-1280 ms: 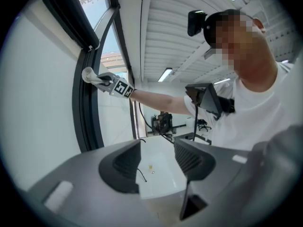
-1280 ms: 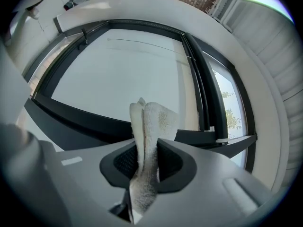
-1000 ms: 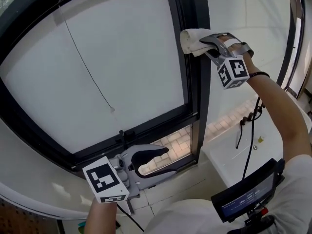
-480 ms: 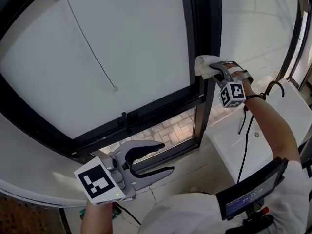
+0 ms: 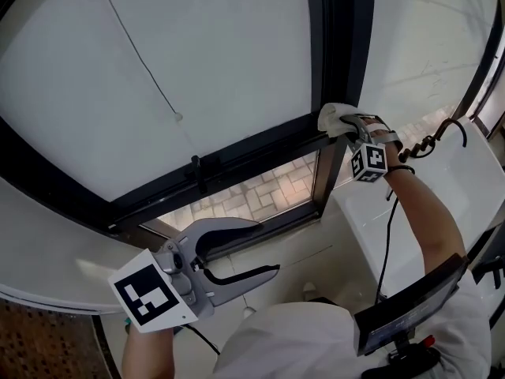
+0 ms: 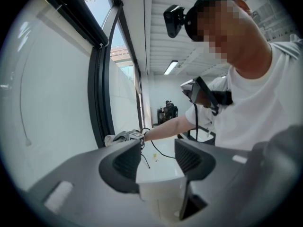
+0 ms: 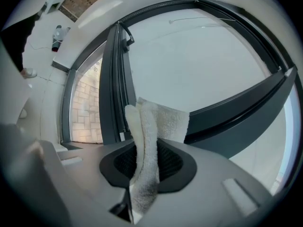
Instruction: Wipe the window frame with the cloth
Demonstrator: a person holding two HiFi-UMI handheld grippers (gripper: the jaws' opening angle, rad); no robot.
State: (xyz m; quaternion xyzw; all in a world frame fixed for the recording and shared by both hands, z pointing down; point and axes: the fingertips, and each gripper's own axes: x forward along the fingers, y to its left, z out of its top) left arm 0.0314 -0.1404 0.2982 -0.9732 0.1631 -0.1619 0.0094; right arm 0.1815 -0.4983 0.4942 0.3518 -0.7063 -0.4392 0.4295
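My right gripper (image 5: pixel 347 125) is shut on a folded white cloth (image 5: pixel 334 117) and presses it against the black window frame (image 5: pixel 339 46), where the upright post meets the horizontal bar (image 5: pixel 237 160). In the right gripper view the cloth (image 7: pixel 147 141) stands pinched between the jaws of that gripper (image 7: pixel 147 162), with the dark frame post (image 7: pixel 116 89) just beyond it. My left gripper (image 5: pixel 252 251) hangs low at the left, open and empty, away from the frame. In the left gripper view its jaws stand apart (image 6: pixel 158 160), and the cloth (image 6: pixel 113 138) shows far off.
A white ledge (image 5: pixel 442 196) runs under the right pane, with a black cable and hooks (image 5: pixel 430 142) on it. A thin blind cord (image 5: pixel 138 54) hangs over the left pane. Brick paving (image 5: pixel 252 196) shows below the bar. A small latch (image 5: pixel 195 168) sits on the bar.
My right gripper has slid the cloth down the upright post, from high up to the joint with the horizontal bar. The left gripper stayed low and open.
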